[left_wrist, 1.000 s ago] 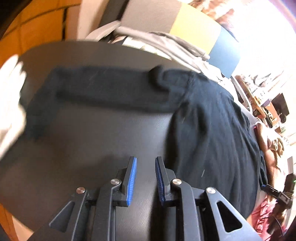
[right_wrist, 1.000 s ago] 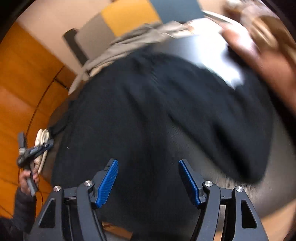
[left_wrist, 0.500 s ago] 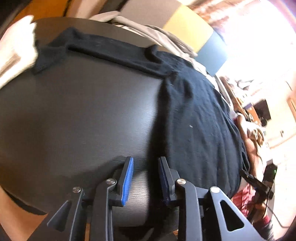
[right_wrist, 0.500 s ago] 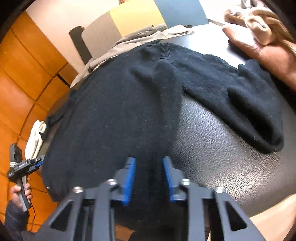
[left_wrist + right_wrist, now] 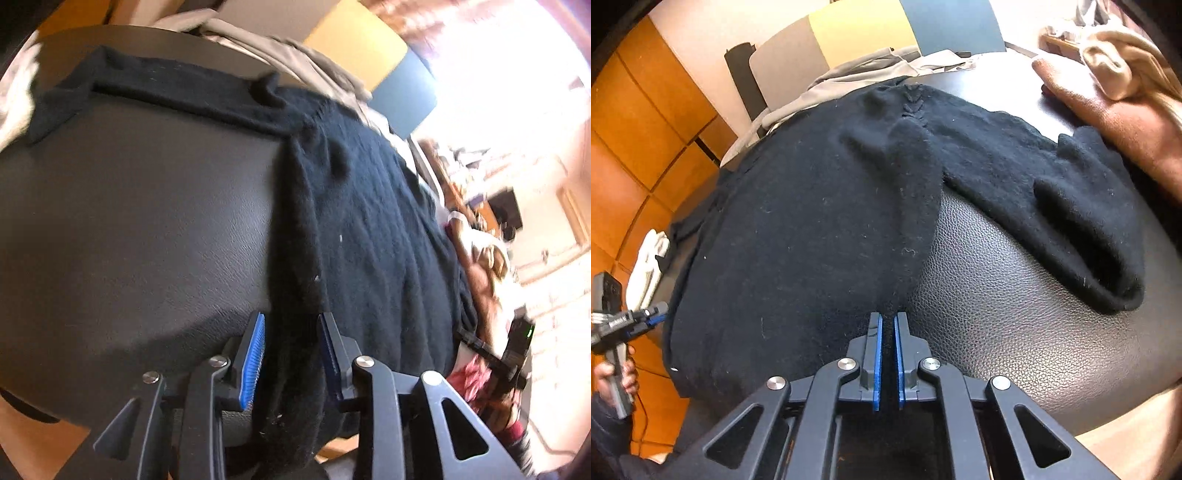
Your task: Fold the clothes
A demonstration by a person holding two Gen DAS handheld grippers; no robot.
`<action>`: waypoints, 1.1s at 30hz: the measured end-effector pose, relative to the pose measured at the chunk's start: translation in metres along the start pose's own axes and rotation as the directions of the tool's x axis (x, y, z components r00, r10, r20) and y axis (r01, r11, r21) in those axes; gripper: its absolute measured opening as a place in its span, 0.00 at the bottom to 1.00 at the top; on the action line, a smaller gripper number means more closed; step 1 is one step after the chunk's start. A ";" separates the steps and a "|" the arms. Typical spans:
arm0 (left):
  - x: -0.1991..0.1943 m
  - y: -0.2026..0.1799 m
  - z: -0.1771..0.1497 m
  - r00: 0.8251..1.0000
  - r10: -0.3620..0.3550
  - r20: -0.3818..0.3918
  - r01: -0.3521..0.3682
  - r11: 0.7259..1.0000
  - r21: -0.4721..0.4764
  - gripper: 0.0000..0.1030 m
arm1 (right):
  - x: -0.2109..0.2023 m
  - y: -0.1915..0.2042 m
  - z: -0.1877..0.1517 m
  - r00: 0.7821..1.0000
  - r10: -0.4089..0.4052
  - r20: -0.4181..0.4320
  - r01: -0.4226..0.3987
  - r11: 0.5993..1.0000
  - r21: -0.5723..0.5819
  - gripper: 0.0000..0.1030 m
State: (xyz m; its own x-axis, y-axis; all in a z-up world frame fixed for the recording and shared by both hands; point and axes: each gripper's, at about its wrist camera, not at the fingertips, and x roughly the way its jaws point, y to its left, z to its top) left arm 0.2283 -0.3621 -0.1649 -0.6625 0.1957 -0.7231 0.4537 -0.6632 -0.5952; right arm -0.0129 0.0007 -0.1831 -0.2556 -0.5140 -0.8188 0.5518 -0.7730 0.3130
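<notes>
At six o'clock in each wrist view, your claws sit on the near hem of the black sweater point(image 5: 812, 229). Your right claw point(image 5: 887, 354) is clamped on it; your left claw point(image 5: 291, 354) is opening, with the hem between its jaws. Farther out, body and sleeves lie spread across the dark worktop point(image 5: 1015, 325): I judge no fold made yet.

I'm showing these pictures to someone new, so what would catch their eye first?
A big black sweater spread over the dark leather-look table, one sleeve flung out to the right. The right gripper is shut on its near hem. At the other hem corner, the left gripper straddles the cloth, its jaws opening.
</notes>
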 end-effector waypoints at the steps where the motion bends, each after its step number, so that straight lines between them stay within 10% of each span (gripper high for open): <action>1: -0.006 0.003 0.000 0.999 -0.029 0.020 0.029 0.999 -0.022 0.34 | 0.000 0.000 0.000 1.000 0.000 -0.001 0.000 1.000 0.000 0.06; 11: 0.019 -0.016 -0.012 0.996 0.052 -0.066 -0.043 0.991 0.125 0.39 | 0.001 -0.001 0.002 1.000 -0.004 -0.007 0.004 1.000 -0.001 0.06; 14: 0.024 -0.026 -0.013 0.992 0.104 -0.077 -0.091 0.985 0.150 0.02 | 0.001 0.004 0.003 0.999 -0.033 -0.011 0.033 0.999 -0.035 0.06; 21: 0.009 -0.027 -0.020 0.995 0.064 -0.080 -0.057 0.994 0.094 0.04 | -0.015 -0.009 0.009 0.994 -0.106 -0.017 0.105 0.993 -0.056 0.05; 33: 0.006 -0.026 -0.031 0.963 0.211 -0.167 -0.185 0.969 0.162 0.17 | -0.026 -0.029 0.011 0.995 -0.090 -0.031 0.091 0.995 0.049 0.14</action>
State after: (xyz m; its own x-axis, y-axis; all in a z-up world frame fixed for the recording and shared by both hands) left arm 0.2308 -0.3210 -0.1645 -0.4421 0.1691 -0.8809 0.4653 -0.7963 -0.3865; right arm -0.0307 0.0323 -0.1652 -0.2792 -0.4306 -0.8583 0.4867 -0.8340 0.2601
